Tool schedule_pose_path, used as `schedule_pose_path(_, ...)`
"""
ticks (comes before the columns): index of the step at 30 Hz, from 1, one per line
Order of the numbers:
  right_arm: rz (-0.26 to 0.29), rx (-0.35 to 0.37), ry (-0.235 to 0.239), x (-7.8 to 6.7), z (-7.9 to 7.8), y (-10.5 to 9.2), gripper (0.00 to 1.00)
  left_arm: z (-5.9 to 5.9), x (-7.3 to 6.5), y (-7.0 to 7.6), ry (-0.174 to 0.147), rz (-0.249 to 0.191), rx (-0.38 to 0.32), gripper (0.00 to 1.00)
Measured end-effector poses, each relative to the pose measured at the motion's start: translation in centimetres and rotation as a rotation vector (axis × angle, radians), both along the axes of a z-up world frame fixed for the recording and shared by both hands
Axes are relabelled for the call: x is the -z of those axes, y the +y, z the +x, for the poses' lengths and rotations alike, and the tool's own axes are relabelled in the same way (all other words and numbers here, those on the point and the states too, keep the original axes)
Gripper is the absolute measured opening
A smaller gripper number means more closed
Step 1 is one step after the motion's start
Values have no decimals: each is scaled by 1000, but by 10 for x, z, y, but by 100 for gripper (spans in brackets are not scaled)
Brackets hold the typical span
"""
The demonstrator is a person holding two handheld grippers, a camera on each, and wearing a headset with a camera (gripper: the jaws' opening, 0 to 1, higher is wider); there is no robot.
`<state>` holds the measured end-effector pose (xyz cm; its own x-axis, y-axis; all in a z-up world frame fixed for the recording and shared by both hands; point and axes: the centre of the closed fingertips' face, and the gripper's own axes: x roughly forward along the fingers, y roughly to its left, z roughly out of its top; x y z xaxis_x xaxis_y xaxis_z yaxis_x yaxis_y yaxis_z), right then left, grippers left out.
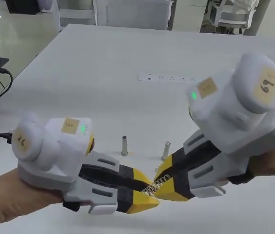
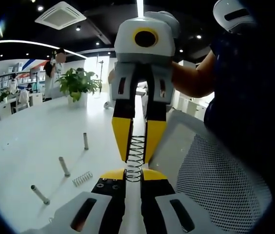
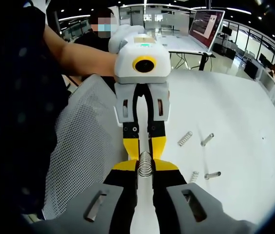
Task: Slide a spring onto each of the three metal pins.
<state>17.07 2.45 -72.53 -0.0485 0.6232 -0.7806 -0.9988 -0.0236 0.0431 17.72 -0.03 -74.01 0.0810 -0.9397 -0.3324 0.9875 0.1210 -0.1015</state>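
My left gripper [image 1: 147, 196] and right gripper [image 1: 163, 180] meet tip to tip low over the white table [image 1: 103, 83], a steel spring [image 1: 156, 185] bridging them. In the left gripper view the spring [image 2: 135, 158] runs from my left gripper [image 2: 133, 174] up between the right gripper's [image 2: 137, 156] yellow fingers. The right gripper view shows the spring [image 3: 145, 163] end-on in my right gripper [image 3: 145, 168], with the left gripper [image 3: 145, 154] opposite. Both look shut on it. Three bare pins [image 2: 85, 141] [image 2: 64, 166] [image 2: 40, 194] stand nearby; two pins [image 1: 124, 145] [image 1: 166, 150] show just beyond the tips.
A loose spring [image 2: 82, 178] lies beside the pins, and two loose springs [image 3: 185, 138] [image 3: 194, 176] show in the right gripper view. A power strip [image 1: 169, 78] lies farther back on the table. A mesh chair [image 2: 215, 185] stands at the near table edge.
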Motion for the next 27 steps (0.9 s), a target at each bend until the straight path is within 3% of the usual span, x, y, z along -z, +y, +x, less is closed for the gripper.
schedule_pose_path(27, -13, 3, -8, -1, 4, 0, 8, 4, 1, -3, -3, 9, -3, 3)
